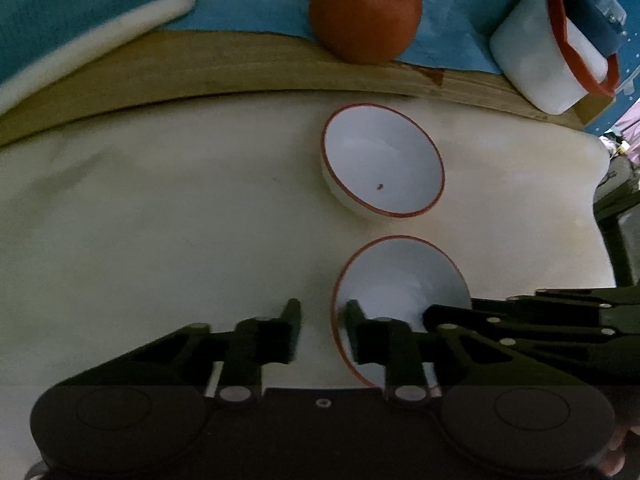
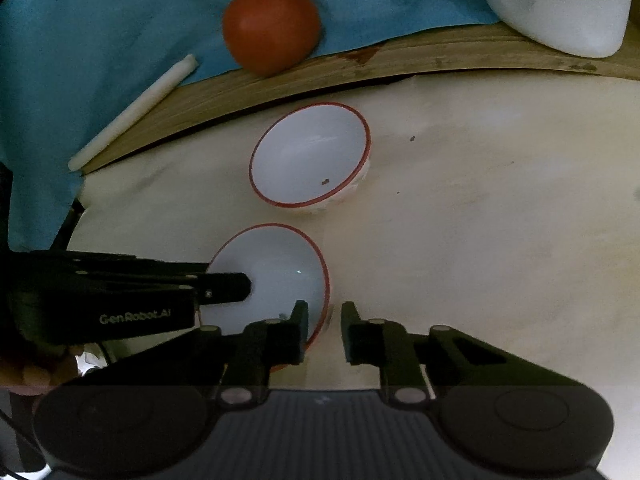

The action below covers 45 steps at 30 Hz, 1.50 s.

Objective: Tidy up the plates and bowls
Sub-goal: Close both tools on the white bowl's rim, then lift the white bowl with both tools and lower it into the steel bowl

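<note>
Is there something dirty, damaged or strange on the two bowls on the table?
Yes. The far bowl has a small dark speck on its inner wall, seen in both views. The near bowl shows a fainter speck near the right gripper. No cracks visible.

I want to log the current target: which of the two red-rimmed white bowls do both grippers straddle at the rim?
The nearer bowl. Each gripper's jaws stand on either side of its rim. The farther bowl, by the wooden board, stands untouched.

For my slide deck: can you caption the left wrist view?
Left tongs open astride the near bowl's rim, right tongs reaching in, second bowl beyond.
</note>
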Each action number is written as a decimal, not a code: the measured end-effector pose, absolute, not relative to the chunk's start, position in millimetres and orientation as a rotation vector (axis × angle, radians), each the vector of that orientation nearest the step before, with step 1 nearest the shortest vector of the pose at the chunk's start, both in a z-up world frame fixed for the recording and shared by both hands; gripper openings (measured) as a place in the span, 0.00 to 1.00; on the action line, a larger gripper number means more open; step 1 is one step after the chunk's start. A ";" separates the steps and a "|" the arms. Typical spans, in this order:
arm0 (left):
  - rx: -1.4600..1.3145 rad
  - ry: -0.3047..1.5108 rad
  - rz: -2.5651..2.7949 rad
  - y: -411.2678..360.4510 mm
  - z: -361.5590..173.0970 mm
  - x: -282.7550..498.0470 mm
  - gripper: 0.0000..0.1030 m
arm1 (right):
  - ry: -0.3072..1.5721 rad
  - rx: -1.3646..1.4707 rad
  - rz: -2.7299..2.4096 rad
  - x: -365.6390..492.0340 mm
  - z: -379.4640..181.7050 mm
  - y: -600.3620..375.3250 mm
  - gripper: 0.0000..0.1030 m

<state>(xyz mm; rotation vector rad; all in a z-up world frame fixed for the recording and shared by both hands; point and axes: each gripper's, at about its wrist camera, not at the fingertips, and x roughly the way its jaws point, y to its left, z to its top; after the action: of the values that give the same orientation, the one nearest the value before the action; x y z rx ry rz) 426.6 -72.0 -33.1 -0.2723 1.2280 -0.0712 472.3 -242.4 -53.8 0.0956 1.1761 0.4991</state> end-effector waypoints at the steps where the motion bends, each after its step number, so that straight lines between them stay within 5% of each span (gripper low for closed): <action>1: -0.289 1.227 -0.081 -71.9 -33.2 426.8 0.12 | 1.178 0.101 0.503 471.5 -53.5 -245.5 0.14; 33: -0.335 1.065 -0.090 -93.0 46.2 378.4 0.05 | 1.070 0.170 0.539 439.6 2.6 -269.1 0.10; 45: -0.347 1.125 -0.098 -94.2 37.3 339.4 0.06 | 1.119 0.081 0.641 411.7 5.0 -262.0 0.10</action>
<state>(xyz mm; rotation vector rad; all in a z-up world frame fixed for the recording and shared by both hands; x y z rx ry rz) 339.4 -94.2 37.3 -0.3469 1.1253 -0.0979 411.7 -262.0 5.0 0.0812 1.1189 0.6411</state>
